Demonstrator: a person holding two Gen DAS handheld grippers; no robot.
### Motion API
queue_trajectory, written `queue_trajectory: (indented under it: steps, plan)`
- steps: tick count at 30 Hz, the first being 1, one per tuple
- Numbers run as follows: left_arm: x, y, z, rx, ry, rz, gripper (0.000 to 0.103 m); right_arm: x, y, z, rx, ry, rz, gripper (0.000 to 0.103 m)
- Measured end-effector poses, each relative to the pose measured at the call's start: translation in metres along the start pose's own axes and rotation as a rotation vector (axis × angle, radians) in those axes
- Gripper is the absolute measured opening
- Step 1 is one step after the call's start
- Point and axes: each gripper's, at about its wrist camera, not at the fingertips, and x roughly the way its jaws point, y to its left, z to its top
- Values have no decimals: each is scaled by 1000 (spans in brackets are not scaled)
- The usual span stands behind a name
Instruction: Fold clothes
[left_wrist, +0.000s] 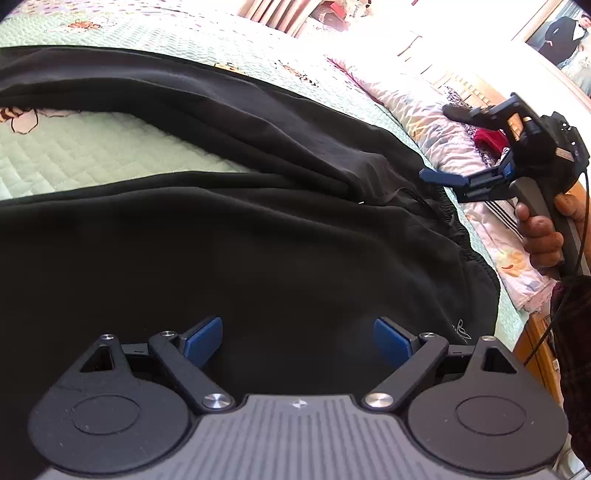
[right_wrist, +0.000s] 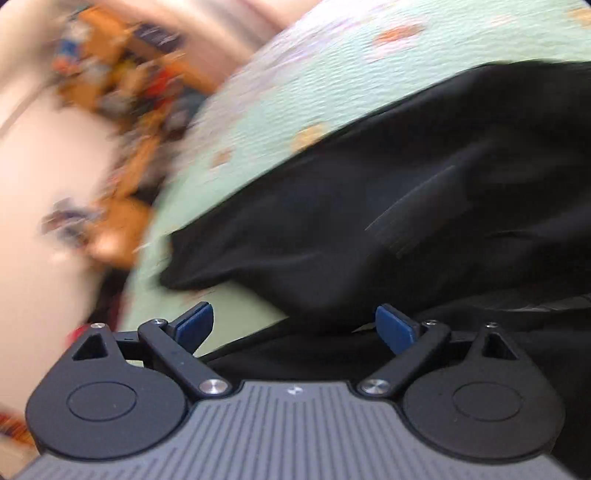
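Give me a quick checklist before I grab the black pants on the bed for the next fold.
1. Left gripper open, nothing between its fingers: ok.
2. Right gripper open and empty: ok.
3. Black pants lying on the green quilt: ok.
4. Pants flat: not ok, creases run across the upper leg.
5. Right gripper steady: not ok, its view is motion-blurred.
6. Pants' waistband within reach of the right gripper: cannot tell.
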Motion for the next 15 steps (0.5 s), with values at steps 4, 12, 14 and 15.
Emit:
queue_trajectory:
  steps: [4, 12, 14, 15]
  plan:
    - [0, 4, -2, -6, 2, -19, 90, -18, 7, -13, -55, -15, 46, 95]
    - [0, 9, -2, -28, 7, -54, 97, -124, -71, -56, 225, -567, 165, 98]
    - [1, 8, -2, -26, 9, -52, 97, -117, -84, -62, 298, -552, 59, 98]
    - [2, 7, -2, -24, 10, -50, 97, -112, -90, -65, 334, -541, 6, 98]
